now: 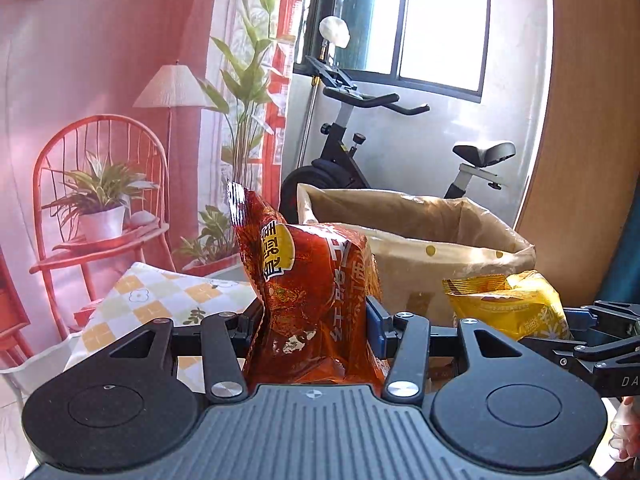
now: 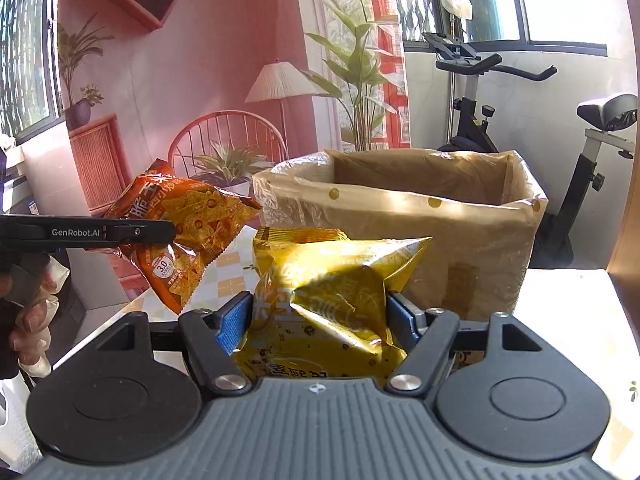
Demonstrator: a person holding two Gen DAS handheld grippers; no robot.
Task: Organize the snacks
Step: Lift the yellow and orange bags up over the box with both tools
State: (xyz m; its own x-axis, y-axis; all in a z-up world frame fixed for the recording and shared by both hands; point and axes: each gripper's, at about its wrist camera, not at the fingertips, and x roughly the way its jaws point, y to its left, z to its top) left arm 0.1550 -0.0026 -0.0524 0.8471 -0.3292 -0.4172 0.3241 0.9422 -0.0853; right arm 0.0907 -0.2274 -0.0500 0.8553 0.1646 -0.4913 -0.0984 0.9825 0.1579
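Left tool (image 1: 316, 320) clamped on red snack bag (image 1: 312, 288), right tool (image 2: 320, 316) clamped on yellow snack bag (image 2: 328, 296), lined cardboard box (image 2: 472, 240) just behind

White bench (image 2: 568, 304), partly under a checked cloth (image 1: 160, 300); plastic-lined cardboard box (image 2: 472, 240) standing on it.

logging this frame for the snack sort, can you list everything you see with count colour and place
orange-red chip bag: 1, orange-red, held off the table in the left claw
yellow snack bag: 1, yellow, held in the right claw
cardboard box: 1, brown with clear plastic liner, open, on the table behind both bags
tablecloth: 1, yellow-and-white check, on the table
exercise bike: 1, black, by the window
left claw: 1, black, blue pads, shut on the orange-red bag
right claw: 1, black, blue pads, shut on the yellow bag
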